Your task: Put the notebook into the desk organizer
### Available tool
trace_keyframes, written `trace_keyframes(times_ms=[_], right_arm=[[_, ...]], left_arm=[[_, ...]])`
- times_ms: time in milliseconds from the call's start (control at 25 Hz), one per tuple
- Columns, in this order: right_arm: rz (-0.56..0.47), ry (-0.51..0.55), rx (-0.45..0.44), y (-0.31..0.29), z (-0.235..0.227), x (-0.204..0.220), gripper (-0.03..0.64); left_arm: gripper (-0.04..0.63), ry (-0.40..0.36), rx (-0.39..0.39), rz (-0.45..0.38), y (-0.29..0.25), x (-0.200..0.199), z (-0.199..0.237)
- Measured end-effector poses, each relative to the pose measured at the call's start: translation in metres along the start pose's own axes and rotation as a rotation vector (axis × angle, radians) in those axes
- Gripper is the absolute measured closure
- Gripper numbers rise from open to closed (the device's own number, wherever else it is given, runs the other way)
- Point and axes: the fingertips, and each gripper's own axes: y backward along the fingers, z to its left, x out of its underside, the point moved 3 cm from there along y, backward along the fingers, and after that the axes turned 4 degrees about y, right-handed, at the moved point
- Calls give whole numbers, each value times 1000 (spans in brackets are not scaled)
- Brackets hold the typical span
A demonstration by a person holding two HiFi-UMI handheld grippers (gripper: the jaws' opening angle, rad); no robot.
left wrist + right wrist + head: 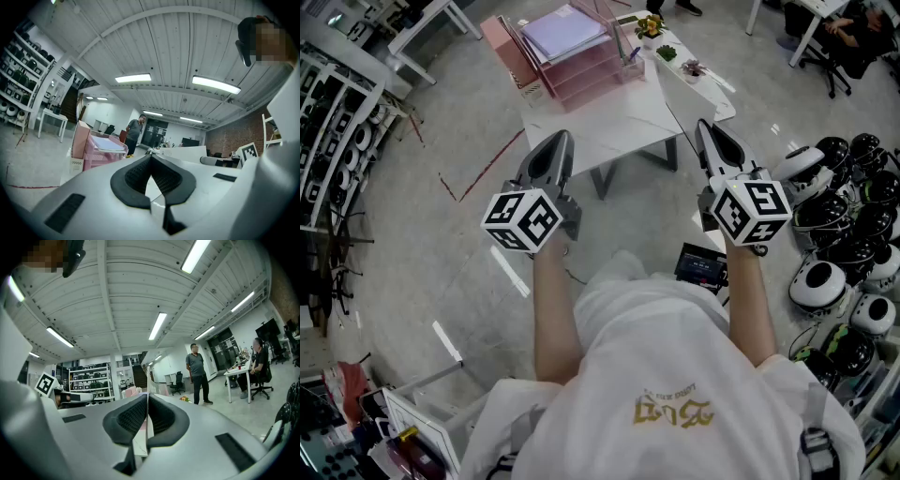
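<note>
Both claws are held out level in front of the person in the white shirt, well short of the white table [614, 131] and clear of everything on it. The left claw [151, 157] is closed, its dark pads meeting at the tip with nothing between them. The right claw [147, 394] is closed the same way, and it too is empty. The pink desk organizer [592, 73] stands at the far side of the table, a stack of open trays, and a flat lavender thing that looks to be the notebook [565, 33] lies in its top tray. A pink box [508, 52] stands upright just beside the organizer, on the left in the head view, and small potted plants [652, 26] sit near the table's far right corner. On the floor to the right lies a cluster of black-and-white helmets [844, 216]. Beyond the table a person [197, 373] stands on the open floor.
</note>
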Motion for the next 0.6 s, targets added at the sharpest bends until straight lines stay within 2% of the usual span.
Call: trace_keyframes(times_ms=[600], right_arm=[[-10,-23,24,8,-10,0,597]], left_arm=[[580,-11,-6,13,-2,3,-7]])
